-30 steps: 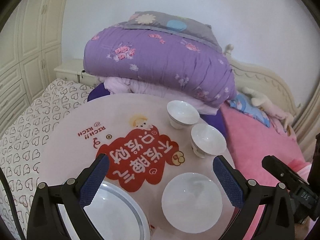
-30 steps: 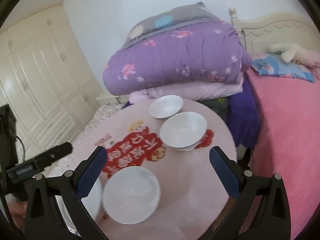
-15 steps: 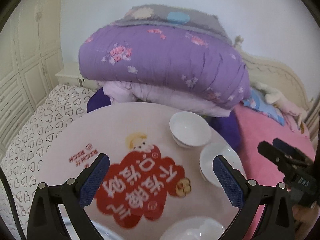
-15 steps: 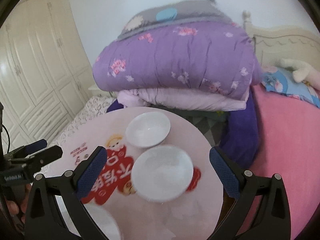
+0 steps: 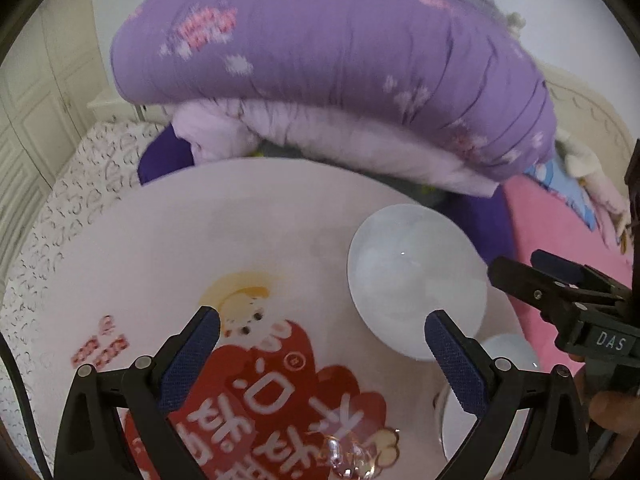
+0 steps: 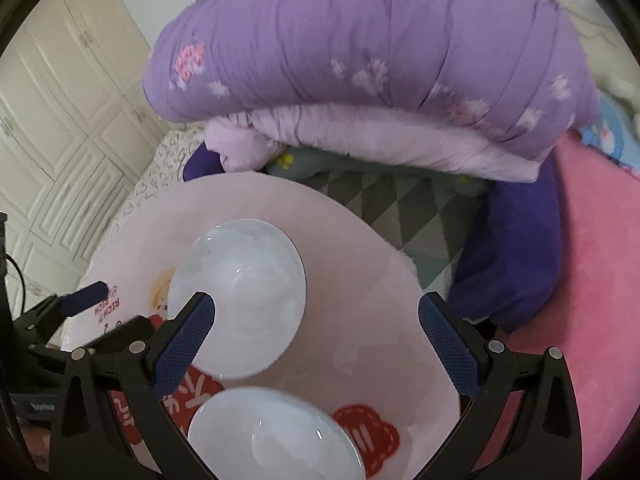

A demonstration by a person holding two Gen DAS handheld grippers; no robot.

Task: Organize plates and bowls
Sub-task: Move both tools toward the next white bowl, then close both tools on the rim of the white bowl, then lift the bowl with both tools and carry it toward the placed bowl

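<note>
Two white bowls stand on a round pink table (image 5: pixel 192 240). The far bowl (image 5: pixel 416 280) shows in the left wrist view and in the right wrist view (image 6: pixel 240 292). The nearer bowl (image 6: pixel 276 436) lies low in the right wrist view; its edge shows in the left wrist view (image 5: pixel 508 352). My left gripper (image 5: pixel 320 344) is open and empty, its right finger at the far bowl's near rim. My right gripper (image 6: pixel 316 328) is open and empty, above the table; its left finger overlaps the far bowl.
A folded purple quilt (image 5: pixel 340 64) on a lilac blanket rises behind the table. A pink bed (image 6: pixel 592 280) lies to the right. White wardrobe doors (image 6: pixel 60 120) stand at left. The table carries a red cartoon print (image 5: pixel 272 408).
Both grippers have moved forward and lower over the table. The bowls loom larger, and the plate and the third bowl near the front have dropped out of view.
</note>
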